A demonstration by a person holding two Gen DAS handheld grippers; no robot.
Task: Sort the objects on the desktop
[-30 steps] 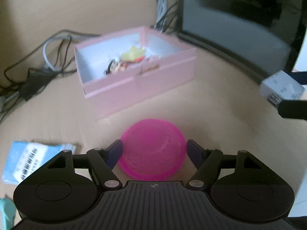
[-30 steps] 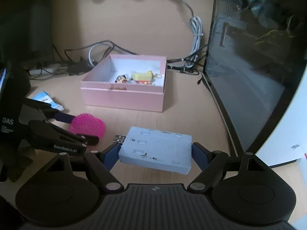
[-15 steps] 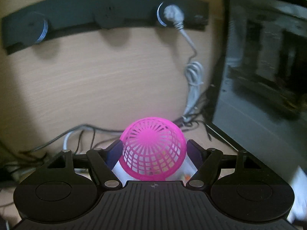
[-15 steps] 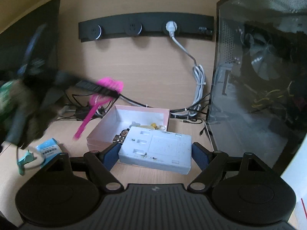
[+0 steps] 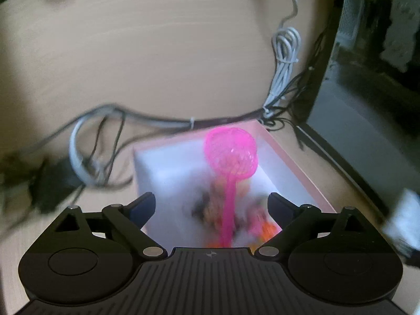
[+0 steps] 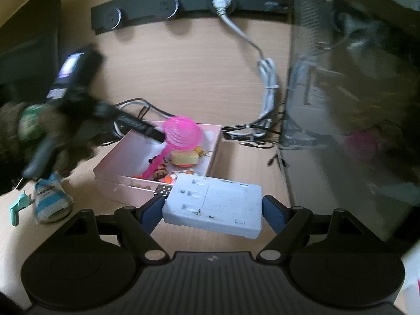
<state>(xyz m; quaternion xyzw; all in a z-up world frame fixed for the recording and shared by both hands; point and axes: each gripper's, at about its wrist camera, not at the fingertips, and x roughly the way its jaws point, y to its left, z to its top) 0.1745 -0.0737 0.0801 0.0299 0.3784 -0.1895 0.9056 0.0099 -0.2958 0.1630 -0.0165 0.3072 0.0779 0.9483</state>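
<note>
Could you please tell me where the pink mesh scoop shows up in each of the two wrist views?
Left wrist view: pink mesh scoop at centre, over the pink box, clear of the open left gripper.
Right wrist view: scoop left of centre, over the box's far end.
Shared landmark: the bundled white cable.

Bright pink mesh strainer point(image 5: 231, 155) with open lattice pattern, pale pink box point(image 6: 214, 141) with white inside, dusty light grey hub point(image 6: 215, 204), black grippers with blue pads point(image 6: 273, 212), blue-and-white packet point(image 6: 50, 197), teal clip point(image 6: 18, 206), light wood desk point(image 6: 244, 162), white cable point(image 6: 267, 84).
</note>
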